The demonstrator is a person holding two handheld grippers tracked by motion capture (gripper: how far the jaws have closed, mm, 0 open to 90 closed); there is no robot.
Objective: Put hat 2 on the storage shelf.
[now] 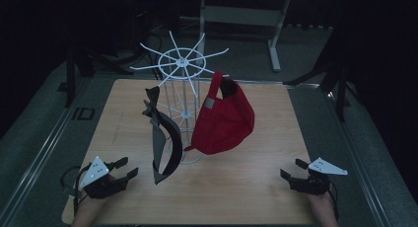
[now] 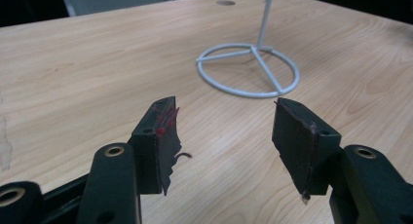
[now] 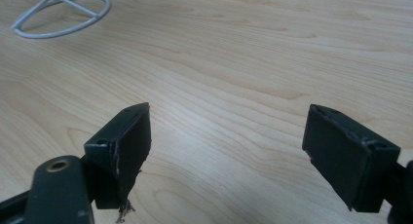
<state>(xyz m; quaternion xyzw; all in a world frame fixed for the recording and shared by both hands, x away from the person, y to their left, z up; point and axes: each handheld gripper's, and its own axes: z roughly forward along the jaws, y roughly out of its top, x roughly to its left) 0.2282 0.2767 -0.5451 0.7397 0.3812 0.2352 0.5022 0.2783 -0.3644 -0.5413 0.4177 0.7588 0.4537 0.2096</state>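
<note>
A white wire rack (image 1: 183, 96) stands on the wooden tabletop (image 1: 246, 187), set toward the far edge and slightly left of centre; its ring-shaped base (image 2: 248, 69) rests flat on the wood, and spokes radiate from a hub at its top. Two caps hang from the rack. A red cap (image 1: 224, 119) hangs on the rack's right side, its crown bulging toward the right edge of the tabletop. A black cap (image 1: 161, 138) hangs on the rack's left side, with its brim curving down toward the near edge. The left tool (image 1: 124, 169) sits near the near-left corner of the tabletop, held in a hand at the near edge; its jaws stand wide apart with nothing between them, and the left gripper view shows red marks on one pad (image 2: 163, 131). The right tool (image 1: 294, 170) sits near the near-right corner, likewise hand-held, with its jaws spread wide and empty above bare wood. Both tools are well apart from the rack and the caps.
</note>
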